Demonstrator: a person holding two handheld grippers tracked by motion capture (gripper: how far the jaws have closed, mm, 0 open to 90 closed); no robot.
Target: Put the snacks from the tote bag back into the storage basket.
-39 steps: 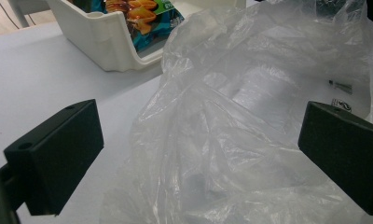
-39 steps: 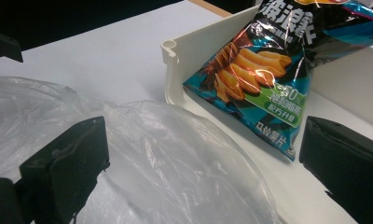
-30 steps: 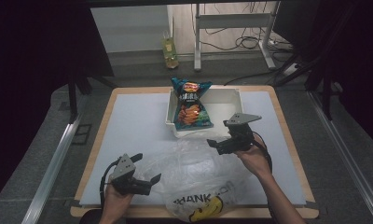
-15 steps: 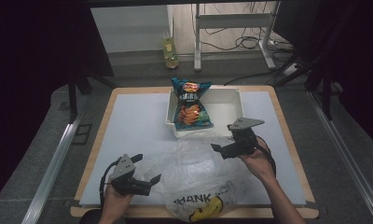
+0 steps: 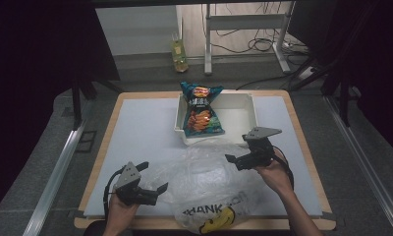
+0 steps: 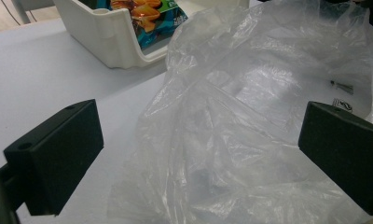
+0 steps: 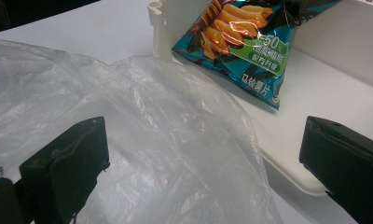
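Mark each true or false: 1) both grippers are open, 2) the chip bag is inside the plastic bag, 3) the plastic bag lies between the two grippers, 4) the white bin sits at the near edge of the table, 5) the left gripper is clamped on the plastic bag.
1. True: the left gripper and the right gripper both have their jaws spread.
2. False: the chip bag leans in the white bin, outside the plastic bag.
3. True.
4. False: it sits toward the far side, beyond the plastic bag.
5. False: its jaws stand wide apart around the plastic, not shut on it.
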